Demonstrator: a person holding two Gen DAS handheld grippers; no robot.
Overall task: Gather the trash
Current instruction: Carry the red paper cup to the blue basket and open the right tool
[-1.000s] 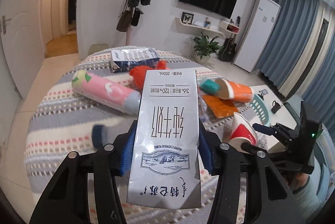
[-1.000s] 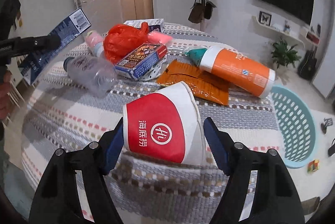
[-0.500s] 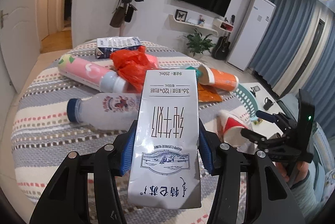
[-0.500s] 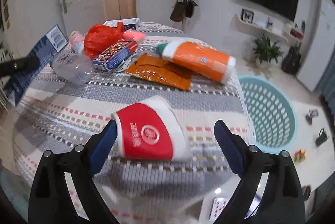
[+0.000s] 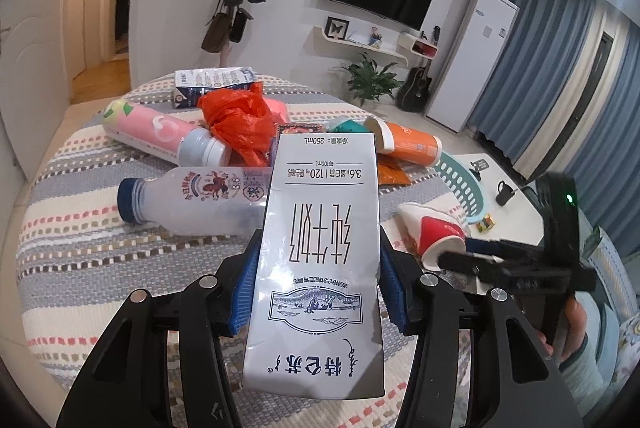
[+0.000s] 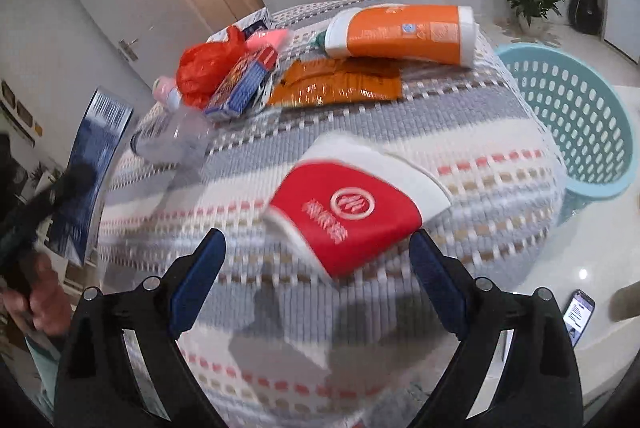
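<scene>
Two claws were noted: my left gripper (image 5: pixel 318 292) clenched a light, crushable milk carton (image 5: pixel 320 248) mid-body, while my right gripper (image 6: pixel 318 278) stood spread before the flimsy paper cup (image 6: pixel 352 206) lying on the tablecloth (image 6: pixel 500 132), best pinched gently across its sides.

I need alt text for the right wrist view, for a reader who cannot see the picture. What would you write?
The right gripper hangs with open jaws around a crushed red paper cup lying on a striped tablecloth. Behind the cup lie an orange bottle, an orange packet and a red plastic bag; a teal basket stands at right.
</scene>
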